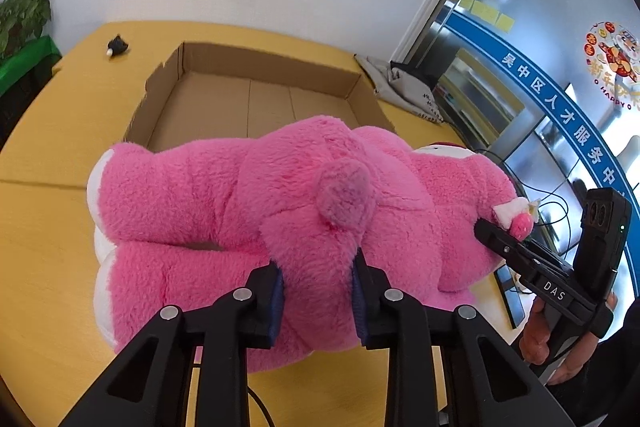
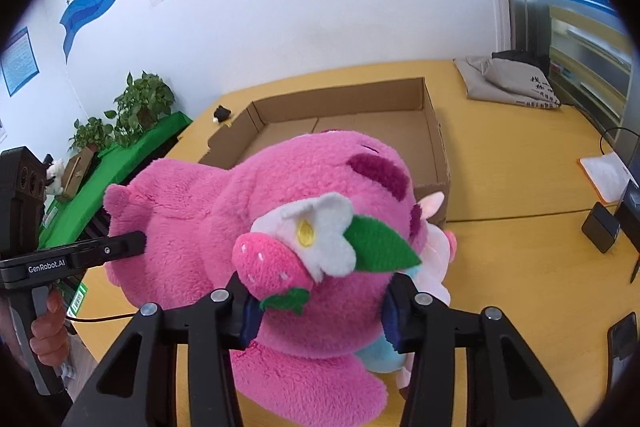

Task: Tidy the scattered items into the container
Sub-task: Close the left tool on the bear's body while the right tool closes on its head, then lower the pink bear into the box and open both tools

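Left gripper (image 1: 318, 291) and right gripper (image 2: 320, 311) both clamped on fluffy pink plush bear (image 1: 280, 195): lift level together, lower into shallow brown cardboard box (image 1: 256, 67).

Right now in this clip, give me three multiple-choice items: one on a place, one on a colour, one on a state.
1. The fluffy pink plush bear is: A inside the box; B in front of the open brown cardboard box; C on the floor.
2. The tabletop is: A yellow; B white; C grey.
3. The left claw is: A open and away from the bear; B shut on nothing; C pinching the plush.

B: the box behind it holds nothing.
A: yellow surface all round.
C: fur bulges between its pads.
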Demonstrator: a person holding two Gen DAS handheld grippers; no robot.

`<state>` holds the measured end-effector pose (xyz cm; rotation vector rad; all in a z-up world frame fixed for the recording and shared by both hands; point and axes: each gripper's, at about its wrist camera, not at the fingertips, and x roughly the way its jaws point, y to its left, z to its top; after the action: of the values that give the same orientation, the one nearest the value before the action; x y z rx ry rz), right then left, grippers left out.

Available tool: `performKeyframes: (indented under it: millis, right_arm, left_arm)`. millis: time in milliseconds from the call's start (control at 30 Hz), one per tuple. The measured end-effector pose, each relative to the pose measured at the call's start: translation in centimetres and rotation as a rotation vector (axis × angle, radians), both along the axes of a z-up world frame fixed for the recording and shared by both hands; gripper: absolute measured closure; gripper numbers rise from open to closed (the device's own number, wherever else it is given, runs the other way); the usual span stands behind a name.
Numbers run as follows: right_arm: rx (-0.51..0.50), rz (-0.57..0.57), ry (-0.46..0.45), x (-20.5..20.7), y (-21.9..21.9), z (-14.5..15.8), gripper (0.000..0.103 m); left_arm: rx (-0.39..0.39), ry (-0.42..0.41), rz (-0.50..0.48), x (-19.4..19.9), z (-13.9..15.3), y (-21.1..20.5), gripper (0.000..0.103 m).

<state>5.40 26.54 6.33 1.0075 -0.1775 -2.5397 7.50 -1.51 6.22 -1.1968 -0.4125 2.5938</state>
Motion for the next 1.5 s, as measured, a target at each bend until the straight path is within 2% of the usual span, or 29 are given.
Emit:
performKeyframes:
  millis: [167, 267, 333, 467, 567, 700, 767, 833, 900, 933, 1000, 1100, 1233, 1300, 1433, 1467, 1500]
  right_arm:
    - [-0.062, -0.002, 0.062, -2.4, 0.5, 3.2, 0.058]
    - [-0.1, -0.004, 0.098, -6.2, 0.4, 5.6, 0.058]
    - [-0.114, -0.02, 0.116, -9.3, 0.4, 6.9, 0.058]
    - [-0.112, -0.053, 0.138, -15.8, -0.2, 8.0, 0.057]
    - [-0.117, -0.071, 0.118, -21.2, -0.6, 6.9, 0.056]
    - [-0.121, -0.087, 0.058, -28.5, -1.3, 2.6, 0.055]
    - [-0.135, -0.11, 0.028, -31.4, -1.6, 0.0, 0.051]
    - [-0.109, -0.14, -0.077, -34.9, -1.9, -4.2, 0.048]
    - [-0.063, -0.155, -0.18, -37.2, -2.3, -7.8, 0.039]
    - [-0.01, -0.165, -0.226, -37.9, -2.7, -9.7, 0.039]
    - [0.024, -0.197, -0.22, -37.6, -2.8, -10.9, 0.025]
    - [0.017, -0.204, -0.231, -37.7, -2.4, -10.3, 0.021]
    - [0.1, -0.183, -0.195, -35.9, -3.4, -8.9, 0.021]
    - [0.122, -0.167, -0.183, -34.9, -3.5, -8.2, 0.021]
    - [0.126, -0.124, -0.129, -30.6, -2.5, -4.7, 0.021]
    - [0.113, -0.117, -0.126, -29.2, -2.1, -3.7, 0.021]
    - [0.092, -0.12, -0.12, -27.8, -1.6, -2.9, 0.02]
  left_arm:
    - [-0.055, 0.116, -0.036, -3.3, 5.2, -0.1, 0.075]
    - [-0.114, 0.176, -0.058, -7.6, 7.9, -0.5, 0.075]
    - [-0.142, 0.192, -0.078, -11.2, 8.7, -0.7, 0.075]
    - [-0.134, 0.17, -0.085, -18.2, 8.6, -0.6, 0.075]
    - [-0.106, 0.124, -0.089, -23.9, 6.6, -1.3, 0.075]
    - [-0.081, 0.02, -0.078, -30.9, 2.6, -1.6, 0.075]
    - [-0.071, -0.059, -0.073, -34.7, -1.0, -1.6, 0.075]
    - [-0.098, -0.169, -0.059, -37.7, -5.5, -1.3, 0.075]
    - [-0.122, -0.268, -0.064, -39.7, -9.9, -0.8, 0.076]
    - [-0.113, -0.256, -0.063, -39.7, -10.1, -0.8, 0.076]
    - [-0.098, -0.235, -0.064, -39.8, -10.5, -0.8, 0.076]
    - [-0.124, -0.243, -0.071, -39.8, -10.1, -0.8, 0.074]
    - [-0.133, -0.229, -0.043, -38.6, -8.8, -1.1, 0.067]
    - [-0.157, -0.198, -0.021, -36.8, -7.3, -1.4, 0.067]
    - [-0.246, -0.041, 0.034, -30.2, -1.4, -2.3, 0.064]
    - [-0.268, -0.002, 0.057, -27.9, 0.0, -2.9, 0.049]
    - [-0.288, 0.03, 0.083, -25.5, 1.3, -3.2, 0.023]
